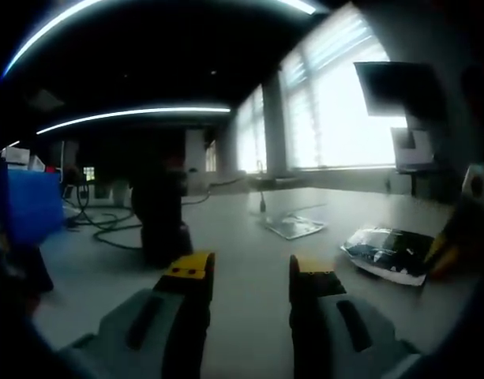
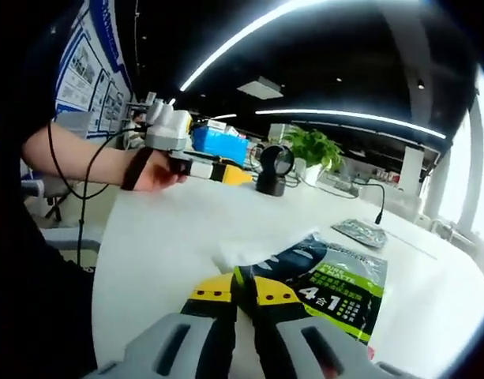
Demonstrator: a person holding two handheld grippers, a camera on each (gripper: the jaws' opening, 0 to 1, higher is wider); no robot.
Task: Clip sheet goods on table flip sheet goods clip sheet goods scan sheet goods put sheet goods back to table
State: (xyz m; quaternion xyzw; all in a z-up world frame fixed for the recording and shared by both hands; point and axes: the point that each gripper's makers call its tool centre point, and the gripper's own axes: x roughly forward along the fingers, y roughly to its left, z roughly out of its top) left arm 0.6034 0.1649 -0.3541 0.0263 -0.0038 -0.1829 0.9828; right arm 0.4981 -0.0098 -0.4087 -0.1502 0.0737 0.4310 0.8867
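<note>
Right gripper (image 2: 243, 294): yellow-tipped grey jaws pressed together on the near edge of the flat dark plastic packet with green and white print (image 2: 330, 284). The packet lies on the white table (image 2: 170, 229) and spreads ahead and to the right of those jaws. Beyond the packet, further right, a silvery flat foil packet (image 2: 361, 231) sits on the table beside a thin black gooseneck stalk (image 2: 379, 204). Far ahead, a black round-headed scanner stand (image 2: 273, 169).

Left gripper (image 1: 249, 278): jaws spread apart with nothing between them, hovering over the table. In the right gripper view it shows up upper left, held in a person's hand (image 2: 156, 170). From the left gripper view the dark packet is well to the right of the jaws, the foil packet ahead and slightly right, the black stand ahead-left. Blue box (image 1: 30, 204) far left, black cables (image 1: 107, 225) trailing across the table near it.
</note>
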